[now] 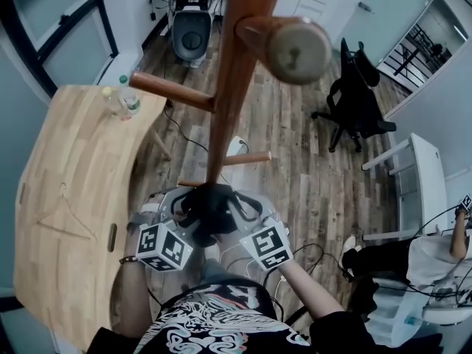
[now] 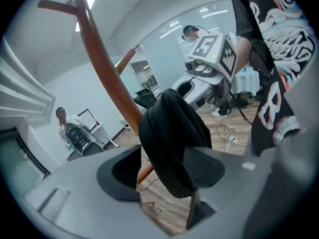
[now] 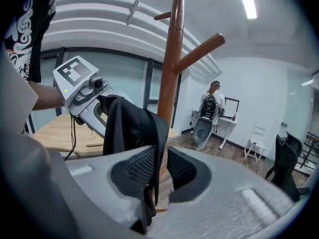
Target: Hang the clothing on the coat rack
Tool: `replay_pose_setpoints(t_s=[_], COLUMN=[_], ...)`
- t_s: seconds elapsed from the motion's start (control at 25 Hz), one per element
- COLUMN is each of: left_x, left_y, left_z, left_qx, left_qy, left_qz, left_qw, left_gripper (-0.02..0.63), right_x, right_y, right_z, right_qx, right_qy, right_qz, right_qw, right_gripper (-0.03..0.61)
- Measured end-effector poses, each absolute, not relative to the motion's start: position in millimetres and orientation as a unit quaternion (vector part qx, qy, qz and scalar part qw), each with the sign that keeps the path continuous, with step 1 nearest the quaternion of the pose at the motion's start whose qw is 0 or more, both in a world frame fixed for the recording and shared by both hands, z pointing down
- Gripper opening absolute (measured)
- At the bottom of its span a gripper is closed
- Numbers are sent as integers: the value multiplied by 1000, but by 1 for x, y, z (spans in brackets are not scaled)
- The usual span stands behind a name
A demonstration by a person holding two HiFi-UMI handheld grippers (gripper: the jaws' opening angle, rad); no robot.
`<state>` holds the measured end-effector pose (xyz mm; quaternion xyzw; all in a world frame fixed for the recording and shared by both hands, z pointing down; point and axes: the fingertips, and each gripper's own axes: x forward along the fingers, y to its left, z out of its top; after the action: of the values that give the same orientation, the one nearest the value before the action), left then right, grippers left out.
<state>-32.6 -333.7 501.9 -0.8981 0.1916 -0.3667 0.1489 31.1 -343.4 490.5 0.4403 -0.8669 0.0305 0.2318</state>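
Both wrists angled down, side by side in front of the coat rack [image 1: 232, 80]
My left fingers [image 2: 201, 168] are released wide, the black garment [image 1: 210, 211] just resting against one pad; my right fingers [image 3: 182, 171] are clenched on its fold, right by the pole's lower pegs [image 1: 247, 158].

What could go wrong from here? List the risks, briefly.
1. The left gripper stands open, so the black garment only leans on one pad. Whether the right gripper pinches it is unclear, so it may drop to the wooden floor.
2. No view shows it hooked over a peg; it could slide off.
3. Both grippers crowd the coat rack pole; a bump might rock it.
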Motion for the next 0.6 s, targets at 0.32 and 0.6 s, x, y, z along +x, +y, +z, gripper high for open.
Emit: replay_pose_setpoints(t_s=[0.32, 0.6], left_x=[-49, -50], left_y=[-330, -335], left_z=[506, 447], left_qx=[-908, -928], left_qy=[208, 277], left_qz=[-342, -223], left_qw=[126, 115], left_gripper=[255, 96], right_x=[35, 41], right_y=[-335, -326], right_z=[486, 468], right_qx=[456, 474], right_qy=[-861, -855], right_qz=[22, 11], right_qw=[224, 210], right_gripper=[61, 61])
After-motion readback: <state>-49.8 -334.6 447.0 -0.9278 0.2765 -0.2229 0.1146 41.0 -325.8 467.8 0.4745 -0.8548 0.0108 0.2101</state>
